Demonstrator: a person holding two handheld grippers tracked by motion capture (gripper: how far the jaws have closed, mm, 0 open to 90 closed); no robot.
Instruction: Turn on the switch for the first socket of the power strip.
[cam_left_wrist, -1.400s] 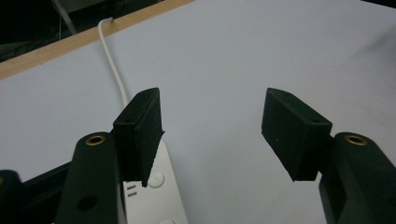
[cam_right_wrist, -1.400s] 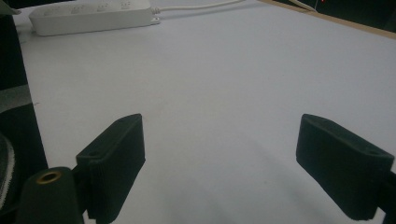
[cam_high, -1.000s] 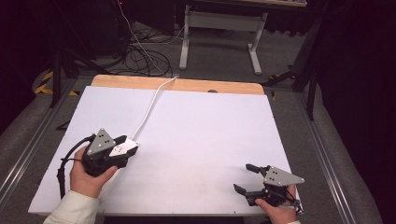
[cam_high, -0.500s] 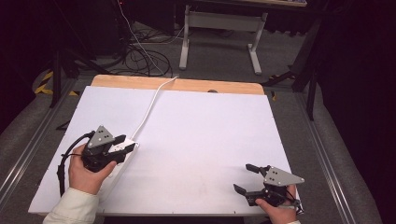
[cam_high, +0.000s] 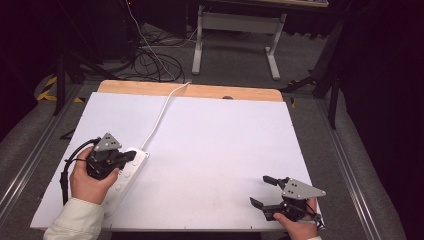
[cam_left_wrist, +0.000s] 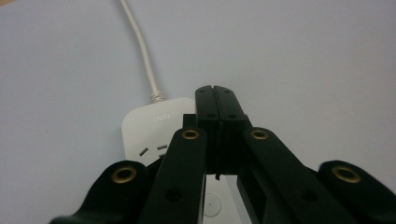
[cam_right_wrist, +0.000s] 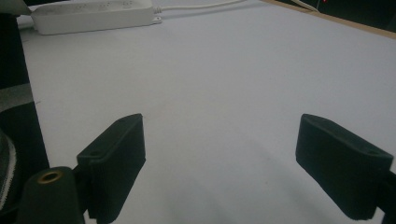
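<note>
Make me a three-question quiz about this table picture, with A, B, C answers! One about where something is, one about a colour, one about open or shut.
1. Where is the power strip?
A. under the left gripper, near the table's left front
B. beside the right gripper
C. on the floor behind the table

2. What colour is the strip's cord?
A. red
B. white
C. green

3. How do the right gripper's jaws stand?
A. shut tight together
B. clamped on the cord
C. wide apart with nothing between them

Answers:
1 A: the high view shows the strip lying under the left hand's gripper.
2 B: the cord runs white from the strip toward the table's far wooden edge.
3 C: the right gripper view shows bare tabletop between the two jaws.
</note>
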